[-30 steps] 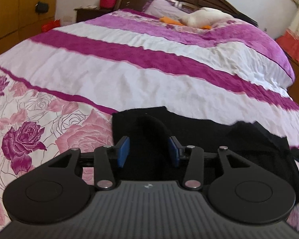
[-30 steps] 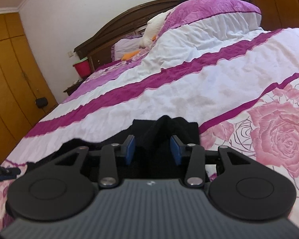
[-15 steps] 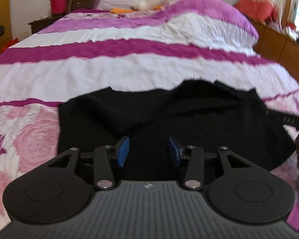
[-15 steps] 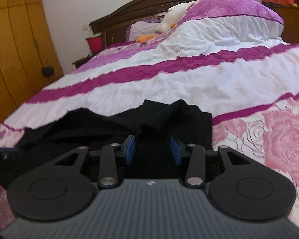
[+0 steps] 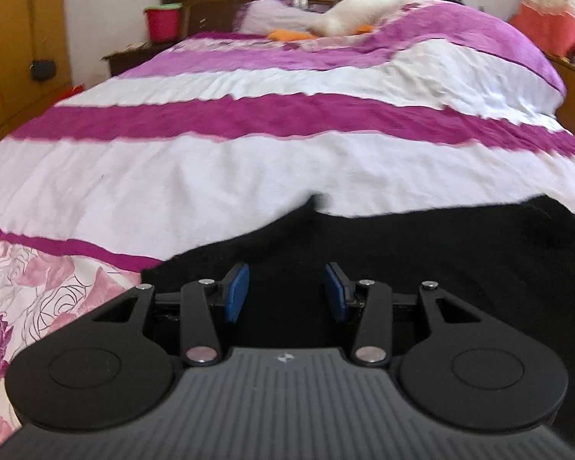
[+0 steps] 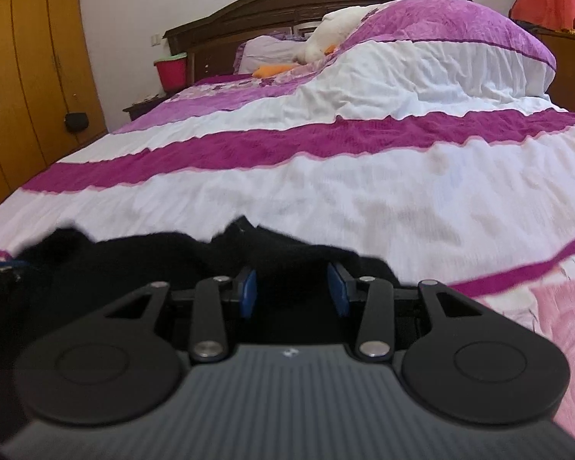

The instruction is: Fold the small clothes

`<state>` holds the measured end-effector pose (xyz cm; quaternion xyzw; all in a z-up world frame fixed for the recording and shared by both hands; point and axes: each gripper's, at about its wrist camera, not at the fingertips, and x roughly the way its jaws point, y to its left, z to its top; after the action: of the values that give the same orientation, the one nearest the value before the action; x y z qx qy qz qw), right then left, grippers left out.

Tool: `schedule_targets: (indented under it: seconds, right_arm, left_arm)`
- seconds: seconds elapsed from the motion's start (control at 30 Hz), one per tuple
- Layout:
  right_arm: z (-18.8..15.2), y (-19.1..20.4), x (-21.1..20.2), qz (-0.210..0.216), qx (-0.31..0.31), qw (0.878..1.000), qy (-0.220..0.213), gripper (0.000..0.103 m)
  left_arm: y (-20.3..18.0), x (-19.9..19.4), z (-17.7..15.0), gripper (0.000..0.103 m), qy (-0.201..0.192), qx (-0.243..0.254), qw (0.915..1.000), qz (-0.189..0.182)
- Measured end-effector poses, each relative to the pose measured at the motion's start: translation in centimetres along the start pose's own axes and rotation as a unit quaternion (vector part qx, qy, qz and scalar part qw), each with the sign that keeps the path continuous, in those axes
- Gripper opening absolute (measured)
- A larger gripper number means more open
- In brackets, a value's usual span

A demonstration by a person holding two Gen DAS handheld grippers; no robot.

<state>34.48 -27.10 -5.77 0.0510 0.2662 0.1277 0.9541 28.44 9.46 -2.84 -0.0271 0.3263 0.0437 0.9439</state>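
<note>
While black garment (image 5: 421, 253) lies on bedspread (image 5: 249, 176), left tongs (image 5: 286, 291) and right tongs (image 6: 293, 287) gape (nothing gripped).

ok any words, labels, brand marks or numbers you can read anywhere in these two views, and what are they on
No readable text in either view.
Left gripper body: a small pale emblem at, a mark, not letters.
Right gripper body: the same small emblem at, no letters.
Black garment, bedspread, red bucket: no print visible.

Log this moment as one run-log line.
left gripper: open over black garment | right gripper: open over it | garment on bedspread | fold state unclear
</note>
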Motion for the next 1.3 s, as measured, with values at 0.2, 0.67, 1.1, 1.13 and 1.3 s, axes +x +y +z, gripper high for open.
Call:
schedule_targets:
  seconds: [0.2, 0.67, 1.1, 1.13, 1.3]
  right_arm:
    - [0.8, -1.3, 1.8, -0.027, 0.032, 0.999, -0.008, 0.041]
    - [3.2, -2.0, -3.3, 0.034, 0.046, 0.998, -0.031, 0.043]
    - [-1.2, -0.7, 3.4, 0.028, -0.007, 0.998, 0.048, 0.040]
    - [-1.2, -0.8, 3.3, 0.029, -0.002, 0.998, 0.046, 0.040]
    - [-1.0, -0.9, 2.6, 0.029, 0.009, 0.999, 0.040, 0.040]
  left_arm:
    - [1.4, 2.0, 0.0, 0.049, 0.007, -0.023, 0.9994, 0.023]
    - [0.7, -1.4, 0.2, 0.050, -0.015, -0.008, 0.9997, 0.016]
    - [0.3, 1.8, -1.0, 0.050, 0.022, 0.005, 0.9991, 0.036]
    - [0.3, 1.8, -1.0, 0.050, 0.021, 0.006, 0.9991, 0.037]
    - [0.3, 1.2, -0.7, 0.051, 0.023, 0.003, 0.9991, 0.035]
